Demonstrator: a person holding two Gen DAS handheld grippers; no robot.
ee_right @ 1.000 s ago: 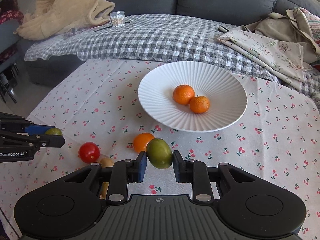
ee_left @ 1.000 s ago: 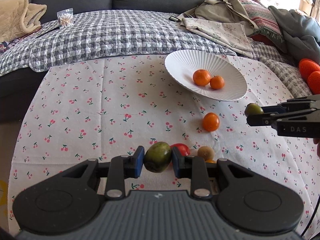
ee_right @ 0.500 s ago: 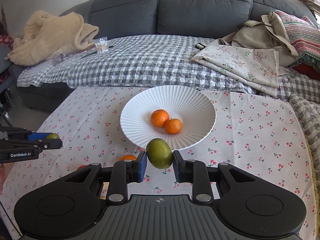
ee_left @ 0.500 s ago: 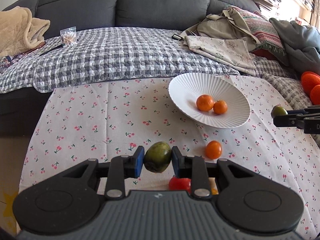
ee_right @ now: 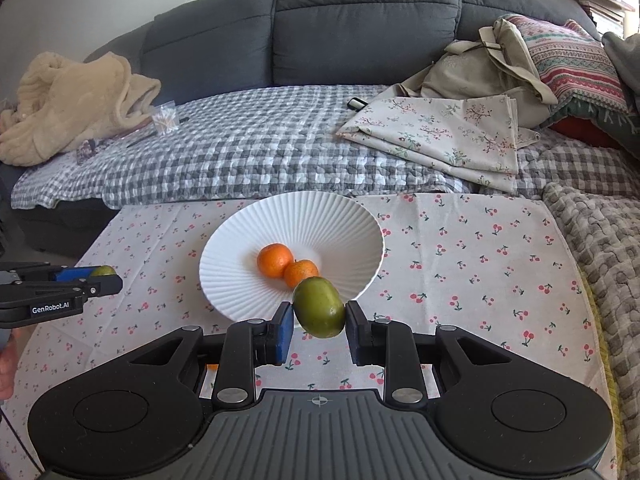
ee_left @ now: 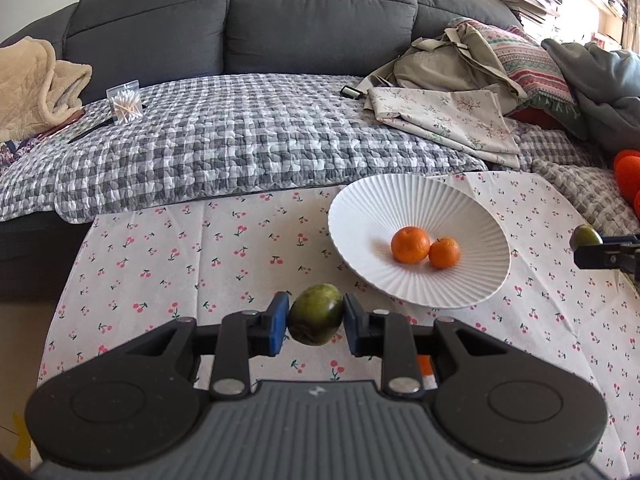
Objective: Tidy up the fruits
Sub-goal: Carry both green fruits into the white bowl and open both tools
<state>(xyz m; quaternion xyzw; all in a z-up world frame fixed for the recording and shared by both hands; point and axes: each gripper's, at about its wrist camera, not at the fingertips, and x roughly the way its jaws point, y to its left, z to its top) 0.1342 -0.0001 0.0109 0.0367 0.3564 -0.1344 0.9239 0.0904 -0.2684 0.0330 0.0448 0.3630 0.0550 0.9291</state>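
My left gripper is shut on a green fruit, held above the cherry-print cloth, short of the white ribbed bowl. Two oranges lie in that bowl. My right gripper is shut on a second green fruit, which hangs over the near rim of the bowl; the oranges sit just beyond it. Each gripper shows in the other's view at the edge: the right gripper at far right, the left gripper at far left, both with fruit.
An orange peeks out under my left gripper's fingers. A grey sofa with a checked quilt runs behind the table. Folded floral cloth, a bag and cushions lie on its right, a beige blanket on its left.
Both grippers have risen and moved toward the bowl with their green fruits. The loose tomato, orange and brown fruit on the cloth have dropped below the fingers, almost out of sight.
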